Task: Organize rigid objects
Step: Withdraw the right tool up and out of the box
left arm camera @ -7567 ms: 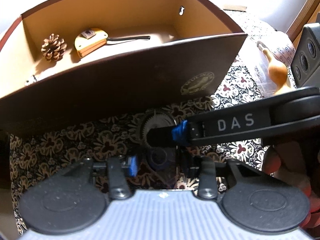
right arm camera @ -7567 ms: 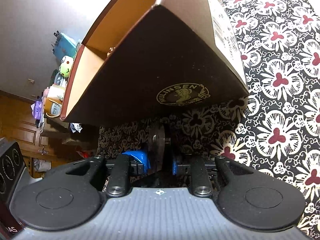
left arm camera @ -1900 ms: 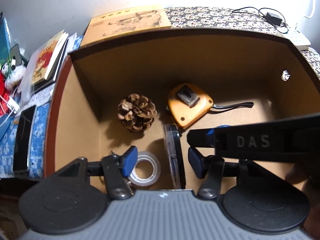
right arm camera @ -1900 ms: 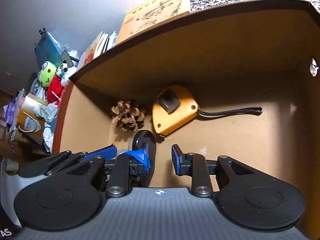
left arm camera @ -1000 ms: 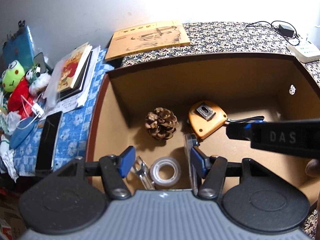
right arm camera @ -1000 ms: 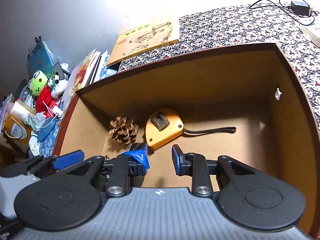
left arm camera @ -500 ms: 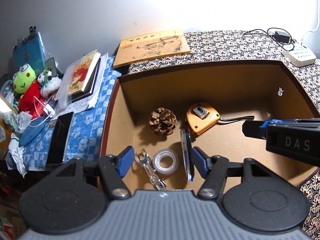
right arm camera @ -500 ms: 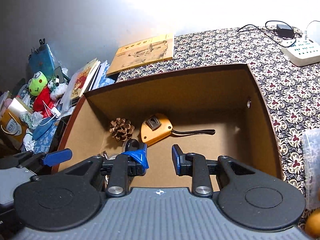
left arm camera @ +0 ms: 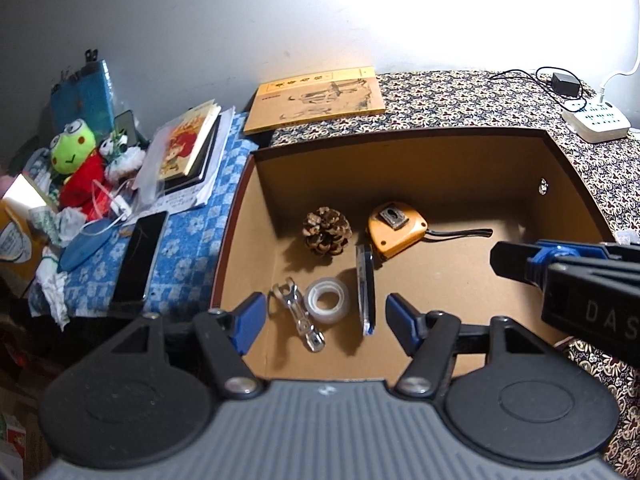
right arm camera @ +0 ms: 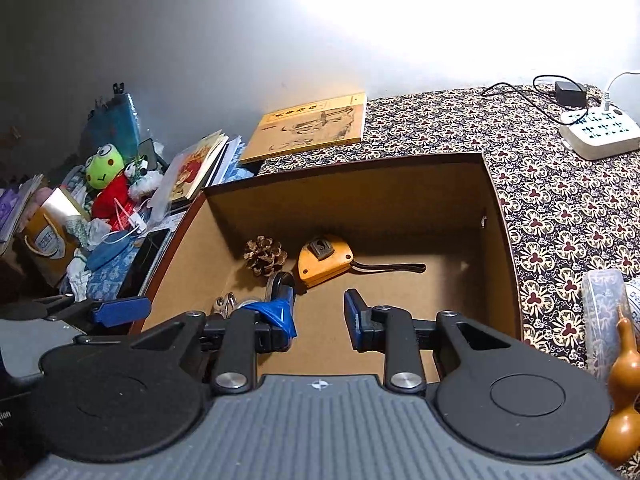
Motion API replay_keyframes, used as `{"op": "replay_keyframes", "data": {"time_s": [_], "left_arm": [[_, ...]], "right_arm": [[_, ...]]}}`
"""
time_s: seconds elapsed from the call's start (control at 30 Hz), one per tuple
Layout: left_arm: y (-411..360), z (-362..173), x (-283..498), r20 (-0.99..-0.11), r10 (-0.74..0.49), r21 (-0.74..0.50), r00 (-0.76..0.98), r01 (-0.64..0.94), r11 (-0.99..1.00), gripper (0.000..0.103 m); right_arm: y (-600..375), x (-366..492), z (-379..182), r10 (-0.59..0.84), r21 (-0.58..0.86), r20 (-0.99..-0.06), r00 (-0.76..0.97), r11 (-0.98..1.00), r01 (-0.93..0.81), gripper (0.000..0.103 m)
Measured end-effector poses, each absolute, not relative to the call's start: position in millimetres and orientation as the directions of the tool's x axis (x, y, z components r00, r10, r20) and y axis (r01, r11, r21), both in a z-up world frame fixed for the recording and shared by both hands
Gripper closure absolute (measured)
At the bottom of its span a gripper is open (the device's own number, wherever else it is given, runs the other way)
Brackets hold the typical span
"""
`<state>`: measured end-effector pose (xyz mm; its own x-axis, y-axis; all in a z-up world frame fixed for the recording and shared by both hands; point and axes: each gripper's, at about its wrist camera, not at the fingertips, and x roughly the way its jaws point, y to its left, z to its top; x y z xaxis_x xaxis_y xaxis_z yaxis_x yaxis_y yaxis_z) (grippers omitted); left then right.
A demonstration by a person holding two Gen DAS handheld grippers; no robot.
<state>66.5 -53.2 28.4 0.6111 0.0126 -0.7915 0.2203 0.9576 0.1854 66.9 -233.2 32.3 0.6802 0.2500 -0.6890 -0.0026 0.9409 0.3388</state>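
Both grippers have risen clear of the box; left gripper and right gripper fingers apart, empty. Gourd stands far right, nearer the right gripper.

Brown box holding pinecone, orange tape measure, upright disc, tape roll, metal clip

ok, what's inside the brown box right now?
Inside the box: pine cone, orange tape measure, dark disc on edge, clear tape roll, metal clip. The near floor is covered by the left gripper; both grippers' jaws are open and empty.
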Motion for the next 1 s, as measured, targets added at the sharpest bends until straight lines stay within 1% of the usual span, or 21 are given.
{"op": "replay_keyframes", "data": {"time_s": [0.33, 0.63, 1.0], "left_arm": [[-72.6, 31.0, 28.2, -0.79, 0.062, 0.19, 0.61, 0.146, 0.971, 0.034], [-87.5, 13.6, -3.8, -0.827, 0.105, 0.195, 0.553, 0.107, 0.975, 0.033], [-82.9, -4.0, -33.2, -0.868, 0.156, 0.204, 0.472, 0.053, 0.977, 0.032]], "right_arm": [[-251.3, 36.0, 31.8, 0.295, 0.33, -0.692, 0.659, 0.941, -0.075, 0.093], [-266.3, 10.9, 17.7, 0.318, 0.336, -0.724, 0.612, 0.938, -0.091, 0.092], [-266.1, -12.1, 0.7, 0.37, 0.367, -0.773, 0.516, 0.923, -0.111, 0.091]]}}
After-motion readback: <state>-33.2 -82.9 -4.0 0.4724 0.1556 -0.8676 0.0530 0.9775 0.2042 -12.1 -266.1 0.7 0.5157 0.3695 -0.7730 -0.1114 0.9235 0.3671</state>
